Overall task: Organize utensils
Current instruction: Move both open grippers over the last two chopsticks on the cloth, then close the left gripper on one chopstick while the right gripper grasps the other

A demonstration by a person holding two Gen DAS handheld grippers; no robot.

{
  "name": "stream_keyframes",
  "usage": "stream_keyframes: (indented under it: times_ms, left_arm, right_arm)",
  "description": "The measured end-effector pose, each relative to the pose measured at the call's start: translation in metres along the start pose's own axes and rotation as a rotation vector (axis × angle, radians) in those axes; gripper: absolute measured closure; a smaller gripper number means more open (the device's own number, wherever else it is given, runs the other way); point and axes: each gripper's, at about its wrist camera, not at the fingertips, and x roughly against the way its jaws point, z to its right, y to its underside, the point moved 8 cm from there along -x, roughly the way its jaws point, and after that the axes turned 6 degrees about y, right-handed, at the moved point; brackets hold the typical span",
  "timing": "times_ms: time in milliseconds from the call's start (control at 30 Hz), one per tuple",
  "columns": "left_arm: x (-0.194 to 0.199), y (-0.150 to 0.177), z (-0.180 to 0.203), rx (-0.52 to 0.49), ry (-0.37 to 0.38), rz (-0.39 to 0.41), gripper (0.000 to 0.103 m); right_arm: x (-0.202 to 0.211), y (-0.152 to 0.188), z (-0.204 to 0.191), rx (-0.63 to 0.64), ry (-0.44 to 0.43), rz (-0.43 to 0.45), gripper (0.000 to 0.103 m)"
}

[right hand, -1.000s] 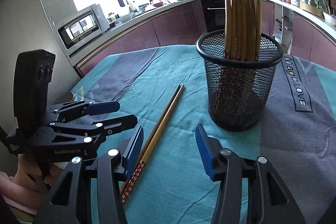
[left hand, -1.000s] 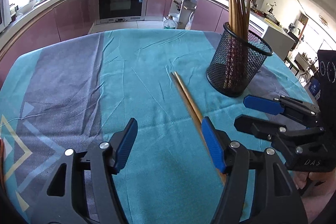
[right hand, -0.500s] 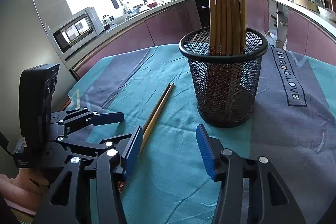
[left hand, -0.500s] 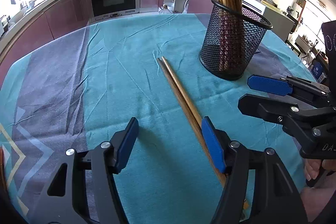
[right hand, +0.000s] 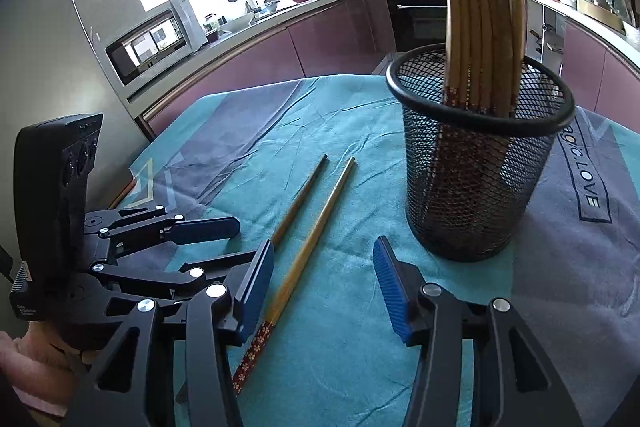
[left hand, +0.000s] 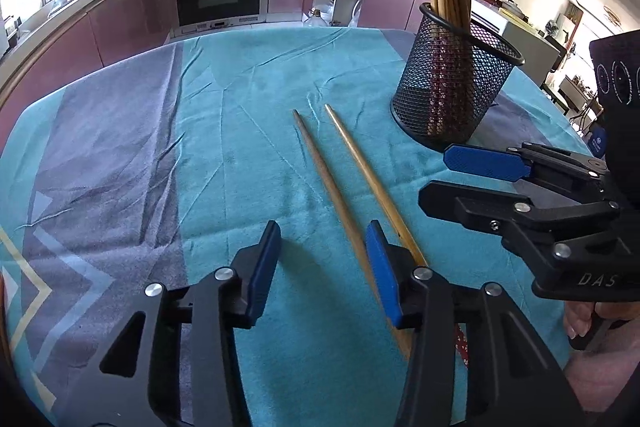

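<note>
- Left wrist view: left gripper [left hand: 322, 267] unclenched, jaws just narrowing, one of two loose wooden chopsticks [left hand: 374, 183] lying between them untouched, near black mesh cup [left hand: 454, 91] on teal tablecloth [left hand: 240, 131].
- Right wrist view: right gripper [right hand: 322, 291] released, straddling one chopstick's patterned end, pads clear.

Two chopsticks [left hand: 336, 183] lie on the tablecloth [left hand: 224, 131] (tips apart) — the mesh holder [left hand: 452, 83] stands right of them, chopsticks inside.
</note>
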Motion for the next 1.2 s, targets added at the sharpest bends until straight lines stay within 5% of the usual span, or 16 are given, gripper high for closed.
stream_keyframes:
  times_ms: [433,800,1033,1200]
  left_arm:
    - [0.003,0.000,-0.010,0.035,0.034,0.009,0.070]
    - [-0.012,-0.014,-0.002,-0.007,0.021,-0.001,0.071]
    - [-0.015,-0.015,-0.003,-0.004,0.010,-0.007,0.090]
    - [-0.017,-0.013,-0.003,0.012,0.012,-0.009,0.089]
  right_arm:
    - [-0.032,0.000,-0.012,0.058,0.061,-0.076,0.088]
    - [-0.030,0.002,-0.005,0.062,0.114,-0.098,0.088]
    - [-0.029,0.002,0.000,0.049,0.113,-0.101,0.093]
    - [-0.028,0.003,0.004,0.040,0.119,-0.110,0.095]
